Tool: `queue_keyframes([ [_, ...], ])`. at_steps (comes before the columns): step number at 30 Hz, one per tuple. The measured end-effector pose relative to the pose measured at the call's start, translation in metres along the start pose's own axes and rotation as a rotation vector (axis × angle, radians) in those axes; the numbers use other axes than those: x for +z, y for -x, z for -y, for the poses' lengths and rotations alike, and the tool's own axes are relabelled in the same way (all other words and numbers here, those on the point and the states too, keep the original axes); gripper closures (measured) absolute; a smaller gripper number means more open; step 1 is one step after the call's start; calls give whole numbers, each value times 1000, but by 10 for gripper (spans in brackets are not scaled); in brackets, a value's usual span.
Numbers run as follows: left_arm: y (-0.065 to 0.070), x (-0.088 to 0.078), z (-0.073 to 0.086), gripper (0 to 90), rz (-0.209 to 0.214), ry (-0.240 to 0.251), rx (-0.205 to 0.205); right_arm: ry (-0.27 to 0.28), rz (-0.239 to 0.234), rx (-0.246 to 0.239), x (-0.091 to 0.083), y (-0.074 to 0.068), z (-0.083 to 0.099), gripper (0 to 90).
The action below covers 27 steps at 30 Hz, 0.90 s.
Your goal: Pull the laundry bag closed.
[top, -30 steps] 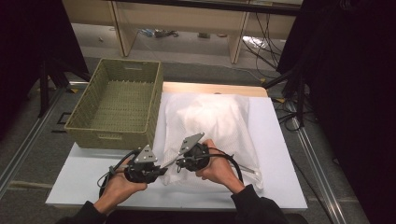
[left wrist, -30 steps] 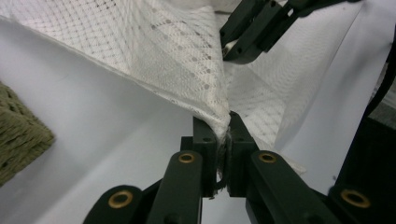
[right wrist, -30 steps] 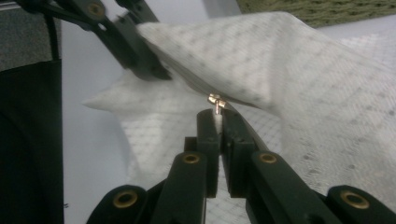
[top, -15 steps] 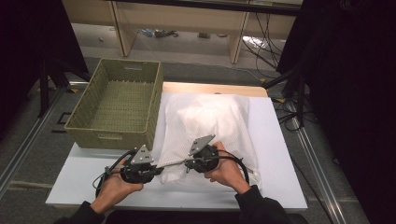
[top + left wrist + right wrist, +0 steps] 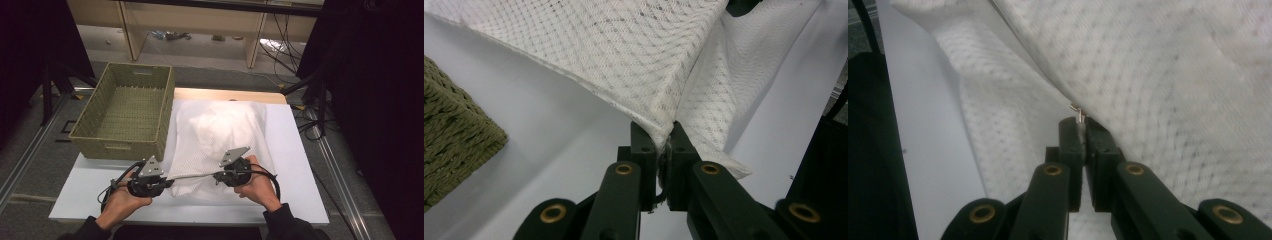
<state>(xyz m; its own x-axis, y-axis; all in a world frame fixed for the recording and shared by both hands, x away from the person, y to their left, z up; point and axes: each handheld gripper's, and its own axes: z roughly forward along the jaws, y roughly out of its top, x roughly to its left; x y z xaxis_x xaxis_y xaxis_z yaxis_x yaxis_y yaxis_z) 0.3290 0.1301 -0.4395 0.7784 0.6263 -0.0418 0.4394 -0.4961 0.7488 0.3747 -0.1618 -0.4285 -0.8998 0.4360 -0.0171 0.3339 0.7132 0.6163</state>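
Both forearms come in from below. The left gripper (image 5: 167, 181) and the right gripper (image 5: 216, 176) point toward each other, low and level, each with jaws pressed closed

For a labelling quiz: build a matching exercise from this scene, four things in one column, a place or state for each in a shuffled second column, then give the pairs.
Things:
1. Green woven rectangular basket
2. White mesh zippered laundry bag
3. Left claw
4. Right claw

States:
A. Shut on the small metal zipper pull
B. Empty, at the table's left
C. Shut on the bag's seamed corner
D. Stuffed full, lying beside the basket

Pairs: 1-B, 2-D, 3-C, 4-A
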Motion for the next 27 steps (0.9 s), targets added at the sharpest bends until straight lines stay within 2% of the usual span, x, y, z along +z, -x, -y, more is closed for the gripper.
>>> queue_keyframes([
  [2, 0, 0, 0, 855, 1, -1, 4, -5, 17, 0, -2, 2, 5, 877],
  [4, 0, -2, -1, 855, -11, -4, 7, -5, 29, 34, -6, 3, 11, 877],
  [10, -1, -2, 0, 855, -7, 2, -9, 5, 55, 75, -19, 11, 29, 877],
  [11, -2, -3, -1, 855, -8, 6, -2, 1, 64, 102, -24, 12, 36, 877],
  [13, -2, -3, 0, 856, -12, 2, -9, 1, 74, 117, -28, 13, 42, 877],
  [16, -3, -2, 1, 855, -8, -1, -8, -2, 79, 126, -34, 16, 51, 877],
  [17, -2, -2, 1, 856, -9, 2, -5, 15, 87, 117, -34, 17, 54, 877],
  [19, -1, -3, 0, 855, -10, 1, 0, 7, 91, 147, -38, 16, 57, 877],
  [20, 0, -3, -1, 855, -14, 3, -4, -7, 93, 141, -40, 16, 58, 877],
  [23, 0, -4, 0, 856, -11, 3, -4, 10, 98, 132, -40, 16, 61, 877],
  [27, 0, -3, 1, 856, -7, -1, -5, -6, 105, 151, -44, 18, 68, 877],
])
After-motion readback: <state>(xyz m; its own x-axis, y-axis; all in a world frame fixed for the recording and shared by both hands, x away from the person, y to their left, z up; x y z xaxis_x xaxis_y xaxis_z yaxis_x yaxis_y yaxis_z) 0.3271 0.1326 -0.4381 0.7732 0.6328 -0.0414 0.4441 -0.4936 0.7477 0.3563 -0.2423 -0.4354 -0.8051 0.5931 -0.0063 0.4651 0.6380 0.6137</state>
